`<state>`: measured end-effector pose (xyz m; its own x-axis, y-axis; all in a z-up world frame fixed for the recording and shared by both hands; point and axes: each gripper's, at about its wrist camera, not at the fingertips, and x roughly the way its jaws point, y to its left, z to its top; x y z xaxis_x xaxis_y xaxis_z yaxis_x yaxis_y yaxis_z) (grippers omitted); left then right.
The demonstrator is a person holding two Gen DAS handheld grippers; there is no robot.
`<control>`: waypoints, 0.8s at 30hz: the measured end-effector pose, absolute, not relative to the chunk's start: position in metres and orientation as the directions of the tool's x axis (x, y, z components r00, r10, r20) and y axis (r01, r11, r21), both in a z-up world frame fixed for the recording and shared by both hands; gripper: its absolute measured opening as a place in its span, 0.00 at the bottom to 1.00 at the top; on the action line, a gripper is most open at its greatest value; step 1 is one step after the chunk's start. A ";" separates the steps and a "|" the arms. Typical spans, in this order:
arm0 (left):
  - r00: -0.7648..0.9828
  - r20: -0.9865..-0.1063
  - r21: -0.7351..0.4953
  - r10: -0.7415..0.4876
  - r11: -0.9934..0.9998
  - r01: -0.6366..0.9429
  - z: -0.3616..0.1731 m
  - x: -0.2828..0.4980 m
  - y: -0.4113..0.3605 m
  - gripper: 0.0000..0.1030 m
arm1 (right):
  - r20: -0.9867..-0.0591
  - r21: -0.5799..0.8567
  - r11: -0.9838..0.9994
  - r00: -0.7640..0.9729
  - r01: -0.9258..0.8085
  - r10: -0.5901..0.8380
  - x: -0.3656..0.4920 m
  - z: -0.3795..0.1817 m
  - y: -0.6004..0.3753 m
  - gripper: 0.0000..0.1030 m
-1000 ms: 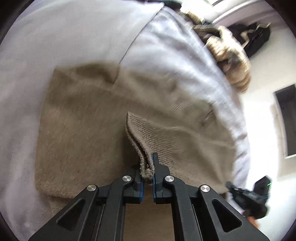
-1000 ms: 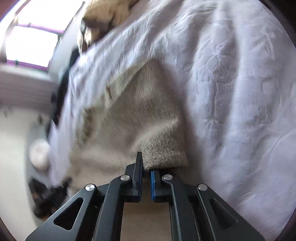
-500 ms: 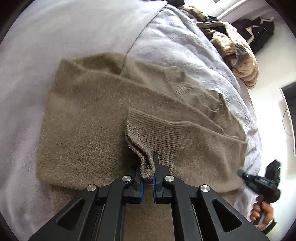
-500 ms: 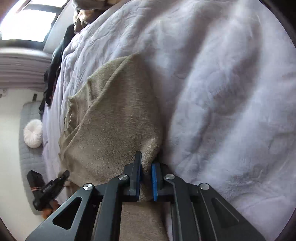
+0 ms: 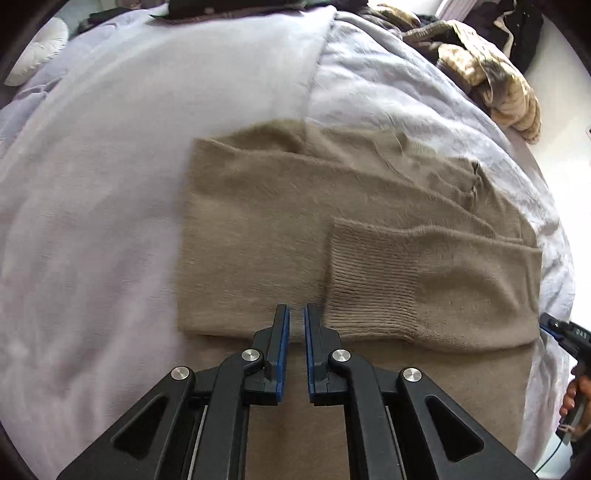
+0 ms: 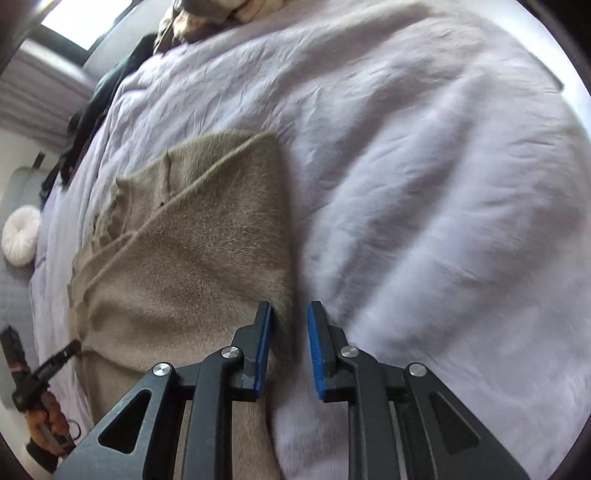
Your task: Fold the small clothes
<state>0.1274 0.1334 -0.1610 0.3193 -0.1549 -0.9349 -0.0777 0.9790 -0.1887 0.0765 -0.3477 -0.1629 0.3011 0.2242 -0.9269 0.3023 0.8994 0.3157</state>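
A tan knit sweater [image 5: 280, 221] lies flat on the lavender bedspread [image 5: 110, 184], with one sleeve folded across its body; the ribbed cuff [image 5: 369, 280] rests just right of my left gripper. My left gripper [image 5: 296, 314] hovers over the sweater with its jaws slightly apart and nothing between them. In the right wrist view the sweater [image 6: 192, 251] lies left of centre. My right gripper [image 6: 290, 314] is open and empty at the sweater's right edge, its left finger over the knit, its right finger over the bedspread [image 6: 443, 184].
A heap of beige and dark clothes [image 5: 491, 74] lies at the bed's far right corner and shows in the right wrist view [image 6: 207, 18]. A round white cushion [image 6: 22, 236] lies on the floor. Each view shows the other gripper in a hand at the bed's edge.
Both grippers let go: the left released the sleeve cuff, which now lies flat on the sweater, and the right released the sweater's edge and opened. Both drew back.
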 end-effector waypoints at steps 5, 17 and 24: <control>0.359 -0.912 -0.217 -0.199 0.976 -0.011 -0.145 0.131 0.123 0.09 | -0.888 0.396 0.893 0.334 0.212 0.315 0.077 -0.141 -0.333 0.19; 0.282 -0.944 -0.171 -0.173 0.985 0.032 -0.185 0.134 0.094 0.09 | -0.925 0.341 0.923 0.236 0.177 0.297 0.061 -0.175 -0.322 0.12; 0.257 -0.959 -0.119 -0.117 0.993 0.007 -0.175 0.121 0.107 0.09 | -0.926 0.355 0.908 0.216 0.222 0.310 0.049 -0.166 -0.329 0.16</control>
<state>0.1213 0.1071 -0.1753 0.2571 -0.1169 -0.9593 0.0069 0.9929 -0.1191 0.0488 -0.3289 -0.1662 0.2157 0.3098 -0.9260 0.2215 0.9081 0.3554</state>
